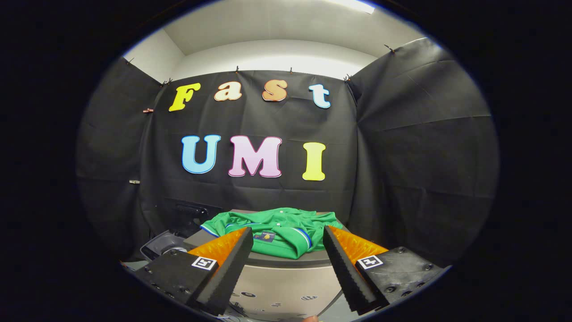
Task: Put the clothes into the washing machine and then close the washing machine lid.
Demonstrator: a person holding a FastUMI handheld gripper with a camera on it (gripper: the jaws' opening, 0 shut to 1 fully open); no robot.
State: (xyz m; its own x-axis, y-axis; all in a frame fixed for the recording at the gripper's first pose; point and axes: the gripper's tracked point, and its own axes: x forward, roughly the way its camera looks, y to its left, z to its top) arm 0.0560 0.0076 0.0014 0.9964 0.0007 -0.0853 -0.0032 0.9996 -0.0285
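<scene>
**Shirt lying on the washer top, fingers spread wide before it**

A green shirt (277, 230) is lying crumpled on a flat grey surface that looks to be the top of the washer (286, 273). It is showing a white and blue stripe along its collar and sleeve edge, a small dark label near its front fold, and a row of pale buttons toward the back. The shirt is sitting just ahead of the fingertips and in the gap between them as the camera is seeing it, with its near edge hanging close to the front rim of the grey top.

The gripper (286, 243) is standing wide apart, its two fingers pointing forward and nothing sitting between the ridged pads. Neither finger is touching the shirt; both are hovering just short of it, one off each side of the garment's near edge.

Below the fingers the washer's front face is curving away, pale grey with a few small marks on it that are too small to make out. To the left of the shirt and lower down, a dark lid (190, 217) is standing up beside a rounded grey opening (163, 246); how it joins the washer is hard to tell. Black cloth (424, 156) is hanging behind and to both sides.
</scene>
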